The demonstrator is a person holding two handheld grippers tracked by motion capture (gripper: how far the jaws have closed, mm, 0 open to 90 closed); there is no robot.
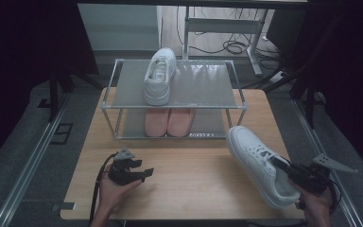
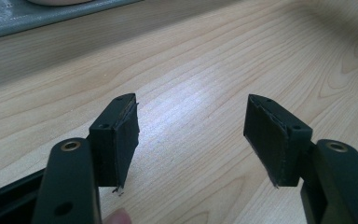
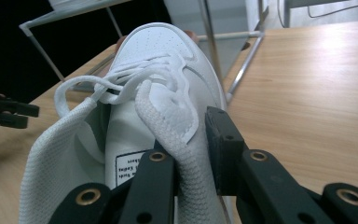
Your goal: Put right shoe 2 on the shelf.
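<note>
A white sneaker hangs tilted over the table's right side, toe toward the rack. My right gripper is shut on the sneaker's side wall at the collar; in the right gripper view one jaw is inside the shoe and the other outside, pinching the padded wall. My left gripper rests low over the wooden table at the front left, jaws wide apart with nothing between its pads. A second white sneaker stands on the rack's top shelf.
A two-tier metal rack stands at the table's far side, with a pair of pink shoes on its lower shelf. The top shelf is bare to the right of the white sneaker. Dark curtains and a desk frame lie beyond.
</note>
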